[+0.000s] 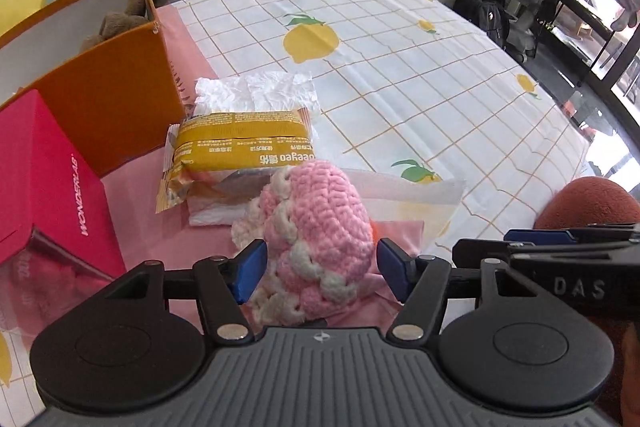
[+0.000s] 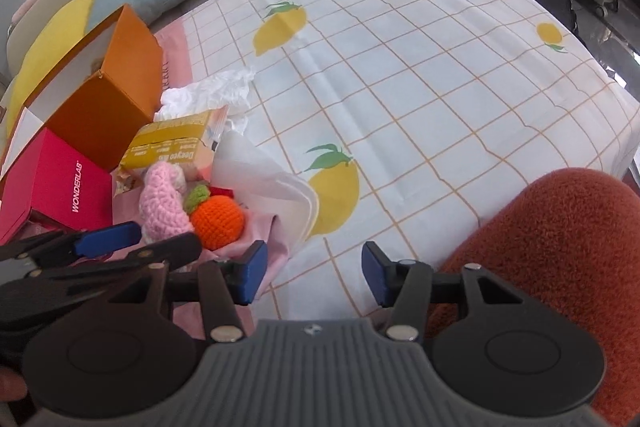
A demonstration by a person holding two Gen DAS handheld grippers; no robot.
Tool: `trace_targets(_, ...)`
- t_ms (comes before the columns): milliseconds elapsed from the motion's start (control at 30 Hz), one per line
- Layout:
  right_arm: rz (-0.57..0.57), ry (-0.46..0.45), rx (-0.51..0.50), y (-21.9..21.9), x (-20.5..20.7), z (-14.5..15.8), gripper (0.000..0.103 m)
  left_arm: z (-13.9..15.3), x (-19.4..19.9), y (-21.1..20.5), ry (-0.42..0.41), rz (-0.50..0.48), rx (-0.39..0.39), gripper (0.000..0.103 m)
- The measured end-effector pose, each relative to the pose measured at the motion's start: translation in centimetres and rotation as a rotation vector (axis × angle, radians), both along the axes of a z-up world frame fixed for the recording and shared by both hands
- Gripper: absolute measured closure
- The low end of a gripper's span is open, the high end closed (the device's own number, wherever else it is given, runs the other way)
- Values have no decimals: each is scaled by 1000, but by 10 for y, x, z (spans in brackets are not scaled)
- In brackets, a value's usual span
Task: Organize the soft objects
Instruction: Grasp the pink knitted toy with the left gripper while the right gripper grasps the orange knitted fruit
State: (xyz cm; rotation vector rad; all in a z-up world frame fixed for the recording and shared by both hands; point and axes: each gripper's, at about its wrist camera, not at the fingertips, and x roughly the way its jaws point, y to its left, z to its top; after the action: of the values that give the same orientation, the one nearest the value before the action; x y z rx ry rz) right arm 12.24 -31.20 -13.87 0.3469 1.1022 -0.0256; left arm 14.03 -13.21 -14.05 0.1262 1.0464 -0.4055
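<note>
A pink-and-white crocheted toy (image 1: 316, 219) lies on a pink cloth (image 1: 140, 219) on the bed. My left gripper (image 1: 322, 267) straddles it, one blue pad at each side. The toy looks unsqueezed and I see no firm grip. In the right wrist view the same toy (image 2: 160, 199) rests against an orange crocheted fruit (image 2: 216, 223) with a green leaf. My right gripper (image 2: 314, 275) stands open over the lemon-print sheet (image 2: 400, 99), nothing between its fingers, just right of the left gripper (image 2: 166, 237).
An open orange box (image 1: 112, 107) holding a brown plush (image 1: 120, 23) stands at the left, with a red box (image 1: 48, 187) in front. A yellow snack packet (image 1: 240, 143), crumpled white tissue (image 1: 256, 91) and a plastic bag (image 2: 260, 179) lie nearby. A rust-red fuzzy cushion (image 2: 560, 247) sits right.
</note>
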Motion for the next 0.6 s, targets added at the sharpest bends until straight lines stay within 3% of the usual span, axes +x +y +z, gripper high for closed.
trace_targets(67, 22, -6, -14, 4, 0, 0, 51, -3, 2, 0, -4, 6, 22, 44)
trace_targets(167, 55, -17, -36, 10, 1, 1, 51, -1, 3, 7, -9, 19, -12, 58)
trace_targets(267, 80, -42, -59, 15, -1, 4, 51, 1, 3, 18, -10, 39, -46, 66)
trace_targets(433, 137, -131, -99, 27, -7, 18, 51, 11, -4, 43, -4, 112, -117, 69)
trace_targets(600, 235, -252, -46, 42, -12, 30, 51, 24, -19, 67, -19, 170, -132, 69)
